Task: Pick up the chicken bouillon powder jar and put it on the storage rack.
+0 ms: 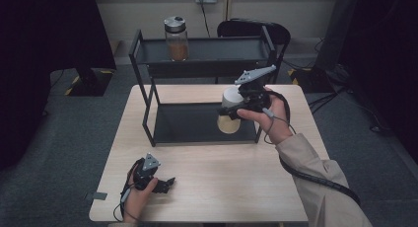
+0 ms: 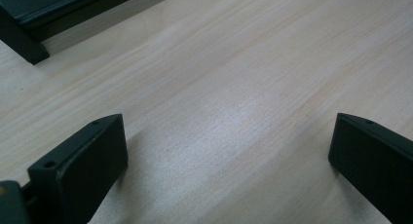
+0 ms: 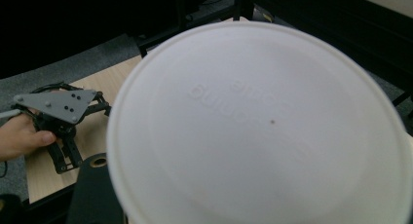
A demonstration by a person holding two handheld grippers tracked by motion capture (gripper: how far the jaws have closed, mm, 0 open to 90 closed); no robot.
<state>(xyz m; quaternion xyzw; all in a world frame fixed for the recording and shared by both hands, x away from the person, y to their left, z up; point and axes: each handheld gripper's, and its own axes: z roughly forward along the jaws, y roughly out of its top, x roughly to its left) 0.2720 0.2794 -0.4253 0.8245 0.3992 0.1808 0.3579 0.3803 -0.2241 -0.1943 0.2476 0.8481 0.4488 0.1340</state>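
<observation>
Left gripper point(image 1: 165, 183), lower left of high view: resting on table point(image 1: 236, 187), jaws spread, nothing between. Right gripper point(image 1: 227, 111), centre frame: clamped on white-lidded container point(image 1: 230, 99), held above lower shelf of black rack point(image 1: 197, 123). Glass jar point(image 1: 176, 38) on top shelf, upper centre.

jars: 1 point(image 1: 176, 38) | cups: 1 point(image 1: 230, 97) | racks: 1 point(image 1: 148, 119) | chairs: 1 point(image 1: 281, 33)

My left claw point(image 1: 165, 183) rests low with its jaws spread wide; my right claw point(image 1: 227, 111) is raised, jaws clamped, forearm angled inward.
</observation>
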